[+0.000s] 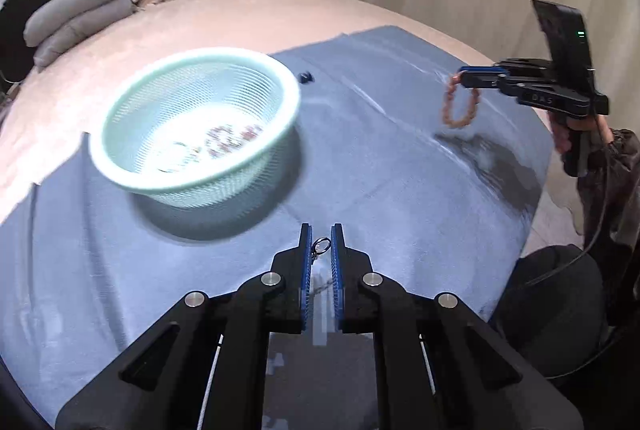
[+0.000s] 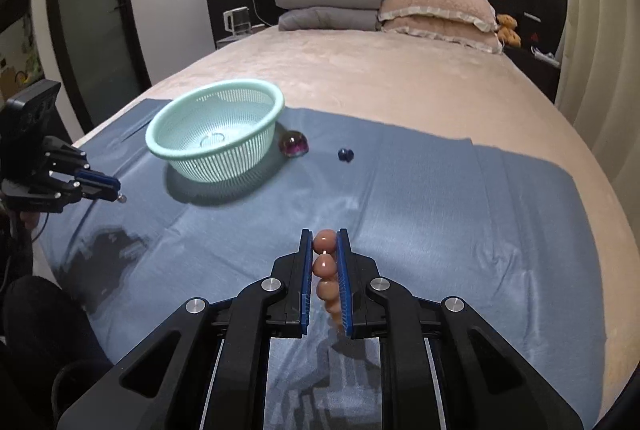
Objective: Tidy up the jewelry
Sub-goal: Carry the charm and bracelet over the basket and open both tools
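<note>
Bedroom; blue cloth (image 2: 440, 198) over pink bedspread (image 2: 380, 86).

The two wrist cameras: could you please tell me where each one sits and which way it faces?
Left wrist: sits on the left gripper, looking along its fingers over the blue cloth toward the basket; a ring sits between them; the right gripper and hand show at right.
Right wrist: sits on the right gripper, facing the headboard; beads are pinched; the left gripper shows at left.
Shared: basket, cloth, pillows, each other's gripper.
</note>
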{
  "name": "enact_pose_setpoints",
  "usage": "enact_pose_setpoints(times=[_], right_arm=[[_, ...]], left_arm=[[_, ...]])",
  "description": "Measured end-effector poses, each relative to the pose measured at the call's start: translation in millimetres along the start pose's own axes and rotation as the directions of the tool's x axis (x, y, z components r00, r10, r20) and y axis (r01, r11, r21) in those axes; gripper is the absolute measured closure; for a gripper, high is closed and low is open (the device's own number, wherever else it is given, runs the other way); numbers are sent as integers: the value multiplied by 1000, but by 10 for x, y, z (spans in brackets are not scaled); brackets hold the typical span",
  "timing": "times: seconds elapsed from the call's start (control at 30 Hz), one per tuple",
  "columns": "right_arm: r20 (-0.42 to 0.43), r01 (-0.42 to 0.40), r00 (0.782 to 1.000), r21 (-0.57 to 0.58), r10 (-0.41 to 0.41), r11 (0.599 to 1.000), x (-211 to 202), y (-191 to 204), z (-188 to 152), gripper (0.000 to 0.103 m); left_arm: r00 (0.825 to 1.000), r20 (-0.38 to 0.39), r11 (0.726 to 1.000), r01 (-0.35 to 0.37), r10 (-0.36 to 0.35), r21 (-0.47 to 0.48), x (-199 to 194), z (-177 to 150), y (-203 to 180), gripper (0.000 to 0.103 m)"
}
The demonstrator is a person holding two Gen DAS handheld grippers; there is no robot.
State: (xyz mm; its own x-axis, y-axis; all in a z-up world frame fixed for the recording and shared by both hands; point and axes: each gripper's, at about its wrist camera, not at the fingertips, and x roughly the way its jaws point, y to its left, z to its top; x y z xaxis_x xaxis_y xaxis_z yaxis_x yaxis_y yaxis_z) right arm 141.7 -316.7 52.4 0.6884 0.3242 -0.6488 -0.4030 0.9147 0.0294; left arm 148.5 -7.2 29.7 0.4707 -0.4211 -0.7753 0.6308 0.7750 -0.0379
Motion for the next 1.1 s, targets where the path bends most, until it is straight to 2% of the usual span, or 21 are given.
enact_pose_setpoints(times=[0.27, 0.43, 0.57, 0.77, 0.93, 1.1], right_arm=[[122, -27, 991, -171, 49, 985, -251, 472, 849, 92], [136, -100, 982, -207, 130, 973, -2, 774, 1275, 92], [95, -131, 983, -234, 157, 963, 392, 981, 1450, 92], [26, -183, 981, -208, 192, 961, 1027, 1120, 1579, 92], [-81, -192, 980, -185, 180, 964, 1623, 1152, 1500, 92], [-184, -188, 970, -134, 162, 973, 2127, 1088, 1403, 92]], left_arm=[[990, 104, 995, -93, 95, -19, -397, 453, 323, 93], [985, 129, 993, -114, 118, -43, -370, 674, 602, 94], [987, 107, 992, -111, 116, -57, -169, 723, 748, 93], [992, 64, 991, -100, 106, -84, 162, 697, 927, 93], [995, 7, 991, -96, 97, -90, 449, 717, 1051, 93], [995, -60, 993, -82, 77, -84, 714, 744, 1128, 93]])
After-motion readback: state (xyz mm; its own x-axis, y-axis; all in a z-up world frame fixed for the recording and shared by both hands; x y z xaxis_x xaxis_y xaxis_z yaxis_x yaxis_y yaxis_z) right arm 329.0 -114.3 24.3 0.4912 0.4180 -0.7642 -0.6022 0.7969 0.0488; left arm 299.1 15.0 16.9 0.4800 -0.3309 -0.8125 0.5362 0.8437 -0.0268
